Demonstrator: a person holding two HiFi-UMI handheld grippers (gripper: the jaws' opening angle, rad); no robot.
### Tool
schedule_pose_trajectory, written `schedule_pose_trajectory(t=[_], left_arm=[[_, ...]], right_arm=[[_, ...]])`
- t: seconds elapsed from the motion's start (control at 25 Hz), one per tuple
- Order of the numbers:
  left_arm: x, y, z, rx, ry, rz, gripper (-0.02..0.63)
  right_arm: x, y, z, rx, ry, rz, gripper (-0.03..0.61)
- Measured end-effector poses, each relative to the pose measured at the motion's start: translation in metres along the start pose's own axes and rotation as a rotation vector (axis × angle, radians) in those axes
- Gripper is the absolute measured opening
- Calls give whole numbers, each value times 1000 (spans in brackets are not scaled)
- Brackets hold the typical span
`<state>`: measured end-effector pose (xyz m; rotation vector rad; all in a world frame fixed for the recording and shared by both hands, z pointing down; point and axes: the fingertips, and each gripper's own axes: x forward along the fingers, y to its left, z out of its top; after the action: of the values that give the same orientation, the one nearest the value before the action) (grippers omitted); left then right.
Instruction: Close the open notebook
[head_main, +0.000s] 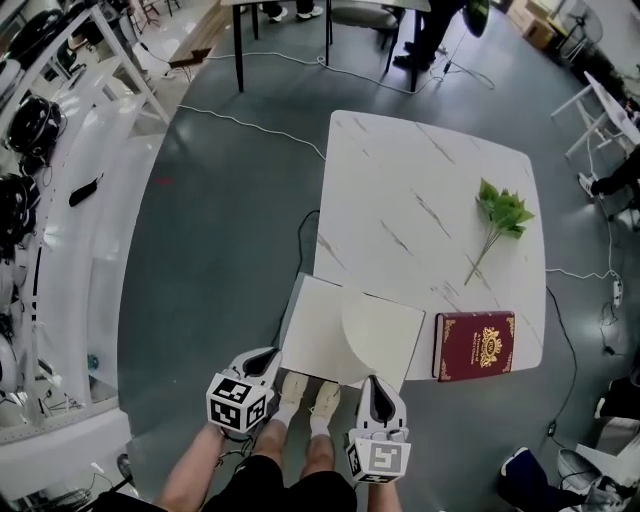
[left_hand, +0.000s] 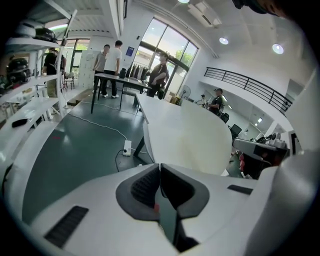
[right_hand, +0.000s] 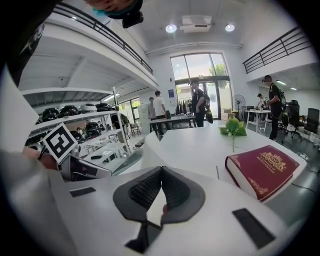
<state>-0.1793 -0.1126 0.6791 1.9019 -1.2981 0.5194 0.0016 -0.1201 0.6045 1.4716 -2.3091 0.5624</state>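
- Table (head_main: 400, 170): white, marble-veined top w/ rounded corners; bore all items below.
- Notebook (head_main: 312, 330): large, open, cream blank pages; lay at table's near-left corner, its left part overhanging the edge. One page (head_main: 385, 335) on the right half stood raised in a curved arc, not flat.
- Book (head_main: 476, 345): dark-red hardcover w/ gold ornament, shut, flat at the near edge, just right of the notebook, not touching it.
- L. gripper (head_main: 268, 362): white body, marker cube at rear; jaws closed, dark ribbed pads meeting at the tips, at the notebook's near-left corner. Whether paper sat betw. the pads: not discernible.
- R. gripper (head_main: 379, 385): same build; jaws closed tip to tip at the near edge of the raised page; hold on the page not clear from any view.
- Sprig (head_main: 500, 215): green leaves on a thin stem, lying flat beyond the red book, well apart from the notebook.
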Motion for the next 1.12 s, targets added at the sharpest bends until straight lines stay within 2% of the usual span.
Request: schedule_pose_trajectory(t=[0.52,1.12], left_arm=[[-42,-69,38,105,-114,-48,28],[-51,-161,57,278,-141,-174,28]], right_arm=[[-60,-24,16,-9,-60,-48,17],[-106,-60,29,9,-111,-137,17]])
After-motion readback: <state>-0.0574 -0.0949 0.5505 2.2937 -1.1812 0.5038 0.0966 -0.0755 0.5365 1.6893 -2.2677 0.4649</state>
